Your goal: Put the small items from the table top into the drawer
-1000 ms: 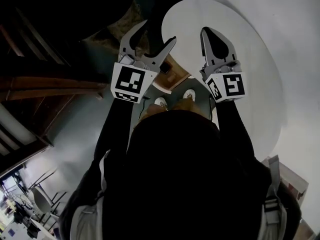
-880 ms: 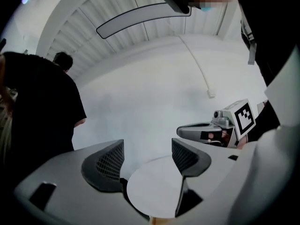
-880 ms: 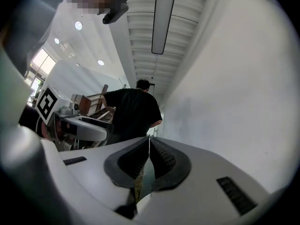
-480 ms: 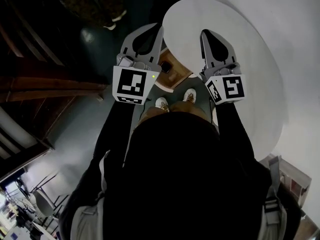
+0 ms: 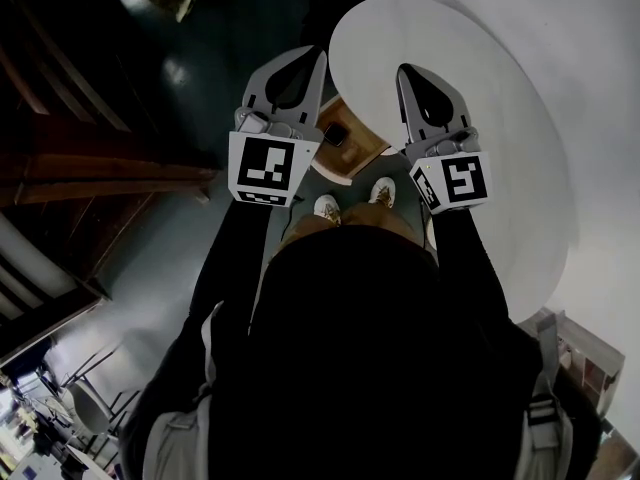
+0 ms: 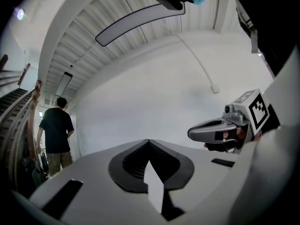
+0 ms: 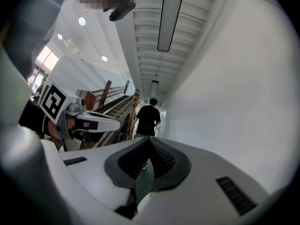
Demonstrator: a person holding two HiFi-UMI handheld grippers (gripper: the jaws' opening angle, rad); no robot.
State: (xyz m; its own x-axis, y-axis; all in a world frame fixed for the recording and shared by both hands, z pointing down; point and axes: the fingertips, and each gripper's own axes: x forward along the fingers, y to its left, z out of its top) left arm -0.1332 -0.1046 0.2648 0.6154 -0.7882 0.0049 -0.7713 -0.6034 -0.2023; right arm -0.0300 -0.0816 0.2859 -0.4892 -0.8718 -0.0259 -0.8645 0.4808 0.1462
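Left tool [image 5: 308, 58] and right tool [image 5: 406, 70], both pressed together and empty, hang by the round tabletop's [image 5: 500, 98] near edge, above the drawer [image 5: 352, 146].

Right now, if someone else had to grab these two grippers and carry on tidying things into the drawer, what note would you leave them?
Left gripper: shut, empty, held level by the table edge.
Right gripper: shut, empty, level, seen against the white table.
Drawer: looks open below, between the grippers, a small dark item inside.
Done: no loose items show on the part of the table in view.
Left: check the part hidden by the grippers; the drawer likely needs shutting.
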